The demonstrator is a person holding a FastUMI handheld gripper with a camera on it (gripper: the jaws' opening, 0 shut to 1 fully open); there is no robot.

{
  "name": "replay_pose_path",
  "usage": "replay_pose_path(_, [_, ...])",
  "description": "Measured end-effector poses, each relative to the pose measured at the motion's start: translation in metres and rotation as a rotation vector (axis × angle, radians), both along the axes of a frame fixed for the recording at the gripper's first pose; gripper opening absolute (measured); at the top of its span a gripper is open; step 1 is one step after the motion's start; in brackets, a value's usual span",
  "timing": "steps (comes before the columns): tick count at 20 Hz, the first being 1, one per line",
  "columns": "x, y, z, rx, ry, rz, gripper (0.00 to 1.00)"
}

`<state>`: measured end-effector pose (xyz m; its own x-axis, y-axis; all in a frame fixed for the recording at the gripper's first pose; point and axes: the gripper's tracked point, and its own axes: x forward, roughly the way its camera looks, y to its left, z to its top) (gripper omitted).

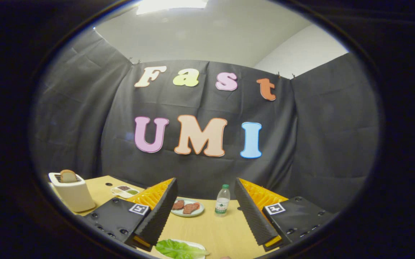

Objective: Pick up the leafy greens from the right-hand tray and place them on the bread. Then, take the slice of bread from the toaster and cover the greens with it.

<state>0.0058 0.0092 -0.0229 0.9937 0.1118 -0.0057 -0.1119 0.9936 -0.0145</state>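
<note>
My gripper [205, 201] is held above the wooden table [221, 230], open, with nothing between its fingers. A green lettuce leaf [178, 249] lies on a white tray [197, 245] low between the fingers, close under them. To the left stands a white toaster [72, 194] with a slice of bread [68, 176] sticking up out of its slot. The bread that lies on the table is hidden from me.
Beyond the fingers a pale plate [189, 212] holds slices of meat [187, 207]. A clear water bottle [222, 200] with a green cap stands right of that plate. A small divided dish [125, 191] of condiments sits behind the left finger, near the toaster.
</note>
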Motion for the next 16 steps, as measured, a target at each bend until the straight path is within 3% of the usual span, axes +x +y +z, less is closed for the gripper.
replay_pose_path(6, [0.009,0.012,-0.028,-0.054,0.053,0.117,1.0])
replay_pose_path(12, [0.018,0.035,-0.084,-0.219,0.179,0.338,1.0])
replay_pose_path(16, [0.022,0.046,-0.121,-0.277,0.253,0.443,0.99])
